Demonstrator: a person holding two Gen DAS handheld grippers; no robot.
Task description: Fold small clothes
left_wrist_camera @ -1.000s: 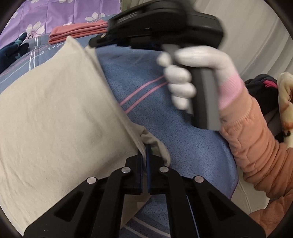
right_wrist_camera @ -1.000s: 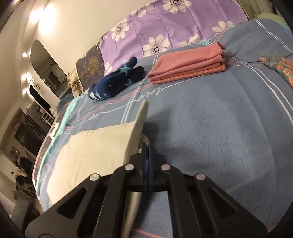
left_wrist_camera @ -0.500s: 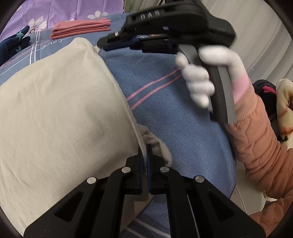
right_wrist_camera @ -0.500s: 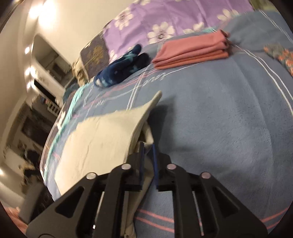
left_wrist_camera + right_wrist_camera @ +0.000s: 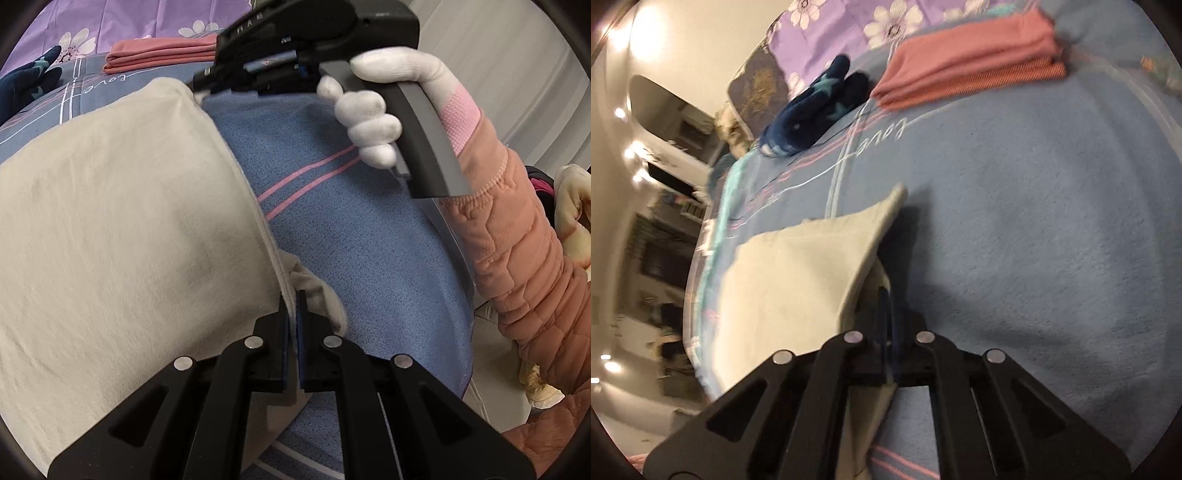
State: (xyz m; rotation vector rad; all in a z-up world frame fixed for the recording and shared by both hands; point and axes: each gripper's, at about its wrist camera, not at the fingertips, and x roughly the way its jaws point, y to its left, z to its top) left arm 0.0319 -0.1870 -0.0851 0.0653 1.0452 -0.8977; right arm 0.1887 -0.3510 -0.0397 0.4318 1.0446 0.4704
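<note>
A: Holding the beige garment [image 5: 122, 229] by its right edge, near corner in the left gripper [image 5: 292, 317], fingers pinched tight on the hem.

B: Right gripper [image 5: 886, 310]?

A: Clamped on the far corner of that edge, I think; that view is blurred. Cloth lies on the blue bedspread [image 5: 1034, 229], edge lifted.

B: Keep both corners level and taut, carry leftward together, land edge on edge. Clear of the pink folded stack [image 5: 971, 70].

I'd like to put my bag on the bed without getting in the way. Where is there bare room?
The widest bare patch is the blue bedspread between the beige garment and the folded pink clothes. It is crowded near the purple floral pillow, where the navy star-patterned piece lies beside the pink stack.
</note>
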